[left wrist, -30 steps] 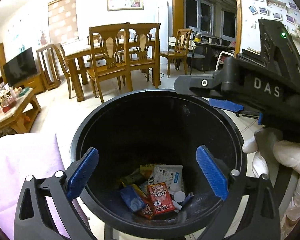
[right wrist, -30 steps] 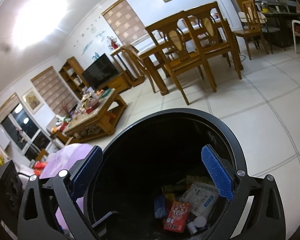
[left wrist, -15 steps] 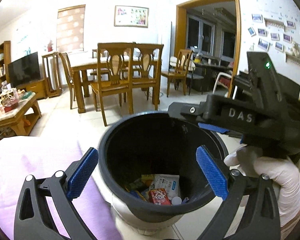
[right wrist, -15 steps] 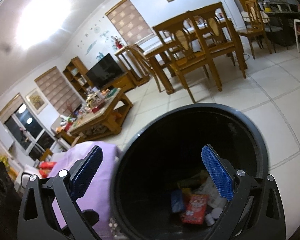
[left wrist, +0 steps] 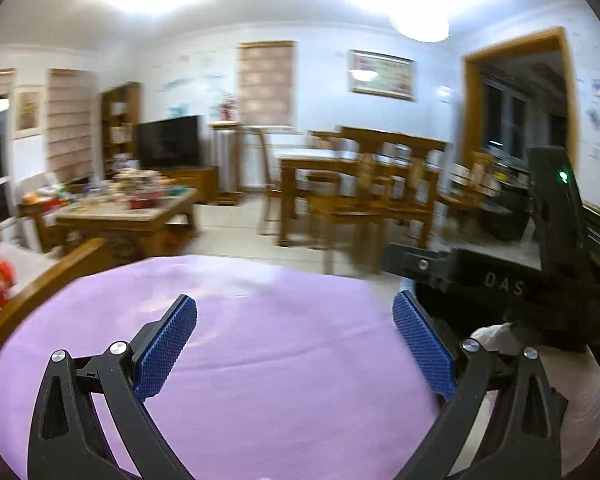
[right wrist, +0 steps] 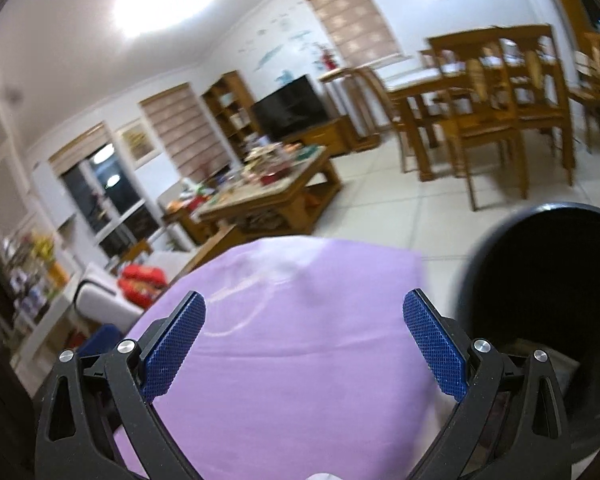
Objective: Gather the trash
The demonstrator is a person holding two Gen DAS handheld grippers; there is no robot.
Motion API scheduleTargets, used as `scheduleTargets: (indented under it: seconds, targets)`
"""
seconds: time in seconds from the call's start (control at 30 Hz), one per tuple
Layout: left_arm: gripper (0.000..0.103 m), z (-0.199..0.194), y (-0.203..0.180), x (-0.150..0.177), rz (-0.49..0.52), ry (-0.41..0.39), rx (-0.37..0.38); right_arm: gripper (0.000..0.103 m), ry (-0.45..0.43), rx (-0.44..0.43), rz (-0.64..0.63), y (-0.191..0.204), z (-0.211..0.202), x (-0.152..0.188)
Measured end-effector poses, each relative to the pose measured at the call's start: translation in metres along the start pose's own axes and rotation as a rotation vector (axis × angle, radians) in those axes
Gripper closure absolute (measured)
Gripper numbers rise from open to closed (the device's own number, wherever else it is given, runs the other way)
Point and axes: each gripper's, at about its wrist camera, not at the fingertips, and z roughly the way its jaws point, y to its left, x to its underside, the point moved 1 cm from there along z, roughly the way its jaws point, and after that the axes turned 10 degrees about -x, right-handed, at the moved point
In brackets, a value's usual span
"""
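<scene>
My left gripper [left wrist: 296,344] is open over a purple cloth [left wrist: 260,360], with nothing between its blue pads [left wrist: 166,348]. My right gripper [right wrist: 304,344] is open too, above the same purple cloth [right wrist: 300,340]. The black trash bin [right wrist: 548,280] stands at the right edge of the right wrist view, beside the cloth, its inside dark. In the left wrist view the body of the right gripper [left wrist: 500,280] sits at the right, held by a white-gloved hand [left wrist: 576,392]; the bin is hidden there.
A cluttered wooden coffee table [left wrist: 128,212] stands beyond the cloth, with a TV [left wrist: 168,140] behind it. A wooden dining table and chairs [left wrist: 364,184] are at the right on a tiled floor. A red package [right wrist: 142,280] lies on a white seat at the left.
Both grippers have swung left and up, away from the bin and over the purple cloth. The bin has left the left wrist view and slid to the right edge of the right wrist view.
</scene>
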Motion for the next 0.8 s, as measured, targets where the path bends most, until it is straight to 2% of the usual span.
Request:
scheduleTargets:
  seconds: [0.17, 0.33, 0.5, 0.67, 0.8]
  targets:
    - [0.005, -0.014, 0.07, 0.007, -0.076, -0.014, -0.162, 0.005, 0.031, -0.046, -0.08, 0.061, 0.051, 0.015]
    - [0.005, -0.018, 0.111, 0.008, -0.137, -0.015, -0.25, 0.005, 0.012, -0.049, -0.159, 0.105, 0.09, 0.032]
    - [0.005, -0.02, 0.134, 0.017, -0.16, -0.016, -0.275, 0.005, -0.105, -0.009, -0.246, 0.121, 0.1, 0.05]
    - [0.005, -0.017, 0.145, 0.021, -0.192, -0.003, -0.291, 0.005, -0.14, 0.003, -0.262, 0.112, 0.095, 0.049]
    - [0.005, -0.018, 0.149, 0.024, -0.206, 0.02, -0.303, 0.005, -0.129, 0.004, -0.229, 0.1, 0.093, 0.047]
